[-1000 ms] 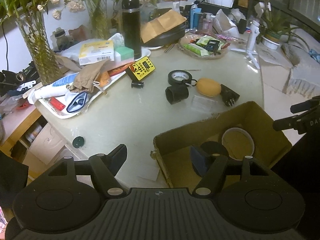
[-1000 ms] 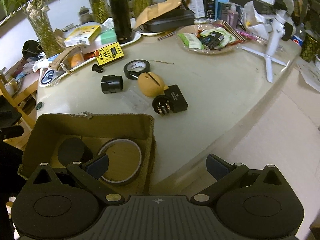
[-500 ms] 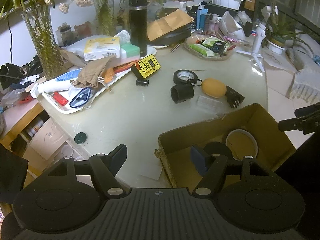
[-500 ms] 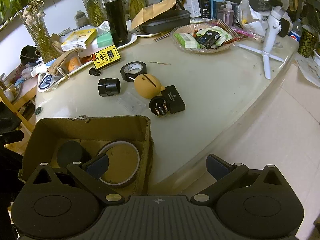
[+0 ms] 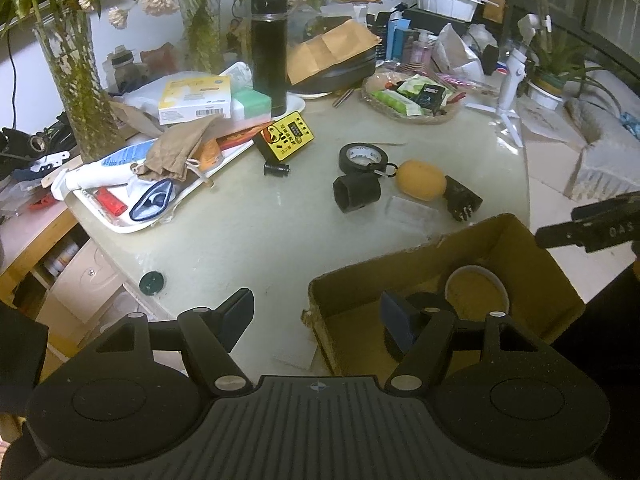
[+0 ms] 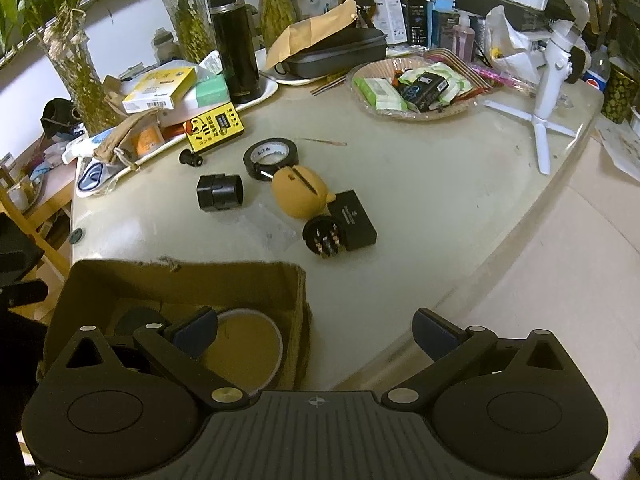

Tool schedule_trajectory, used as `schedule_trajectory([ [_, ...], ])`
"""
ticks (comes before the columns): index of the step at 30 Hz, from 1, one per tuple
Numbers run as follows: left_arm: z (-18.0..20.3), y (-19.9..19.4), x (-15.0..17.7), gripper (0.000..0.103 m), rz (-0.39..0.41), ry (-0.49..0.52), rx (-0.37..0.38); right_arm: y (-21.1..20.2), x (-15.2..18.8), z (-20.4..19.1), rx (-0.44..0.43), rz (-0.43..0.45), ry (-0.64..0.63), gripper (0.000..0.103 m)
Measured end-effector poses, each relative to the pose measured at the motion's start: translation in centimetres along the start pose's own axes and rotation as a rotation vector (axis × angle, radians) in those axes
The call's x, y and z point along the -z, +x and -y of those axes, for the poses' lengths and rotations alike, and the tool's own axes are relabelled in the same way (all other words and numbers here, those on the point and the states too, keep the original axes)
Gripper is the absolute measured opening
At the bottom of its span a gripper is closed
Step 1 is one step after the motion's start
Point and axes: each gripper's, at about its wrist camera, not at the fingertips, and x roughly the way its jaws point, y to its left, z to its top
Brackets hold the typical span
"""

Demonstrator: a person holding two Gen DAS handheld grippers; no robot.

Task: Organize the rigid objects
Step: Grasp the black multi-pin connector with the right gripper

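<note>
Risk lies chiefly in the crowding of the loose items on the table (image 6: 440, 200): the black tape roll (image 6: 271, 155), the tan egg-shaped object (image 6: 299, 194), the black block (image 6: 352, 219) and the round pronged plug (image 6: 325, 237) sit touching or just beside one another, so a finger coming down on one is likely to nudge its neighbour, and the rounded tan piece could roll away toward the far side. A clear plastic piece (image 6: 267, 226) lies flat between the black cylindrical adapter (image 6: 220, 193) and the plug; it is hard to make out against the pale top and may be missed or clipped. The cardboard box (image 6: 180, 276) stands at the near edge of the table, and a careless drop against its torn rim could push it off. Inside it lie a tape ring with a white rim (image 6: 256, 340) and what appears to be a dark round item (image 5: 432, 304), though the fingers partly hide it. The left gripper (image 5: 316, 312) hangs with jaws spread and empty, its right finger over the box's left end. The right gripper (image 6: 316, 330) is likewise spread wide and empty, straddling the box's right wall, with the cluster well beyond it toward the far side.
</note>
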Motion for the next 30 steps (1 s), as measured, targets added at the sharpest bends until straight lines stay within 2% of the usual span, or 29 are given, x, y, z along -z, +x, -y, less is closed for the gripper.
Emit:
schedule_trajectory([
  [7,0.0,1.1,-1.0,0.069,0.006,0.003,0.015,1.7,-1.5,0.0,-0.012,0.017,0.021,0.101],
  [9,0.0,1.5,-1.3,0.069,0.006,0.002,0.019,2.3,-2.0,-0.1,-0.012,0.021,0.016,0.095],
  [12,-0.1,2.2,-1.6,0.069,0.003,0.004,0.026,3.3,-2.7,-0.2,-0.017,0.027,0.002,0.094],
  [16,-0.2,3.1,-1.9,0.069,0.0,0.003,0.038,4.7,-3.5,-0.2,-0.017,0.03,-0.028,0.083],
  [21,-0.2,3.9,-2.2,0.069,0.002,-0.004,0.055,6.9,-4.3,-0.2,-0.003,0.025,-0.067,0.077],
  [25,-0.3,4.4,-2.2,0.069,-0.004,-0.017,0.062,8.6,-4.8,0.1,0.003,0.015,-0.073,0.068],
  [30,-0.5,4.6,-2.3,0.069,-0.007,-0.024,0.063,10.2,-5.1,-0.2,0.001,0.011,-0.098,0.064],
])
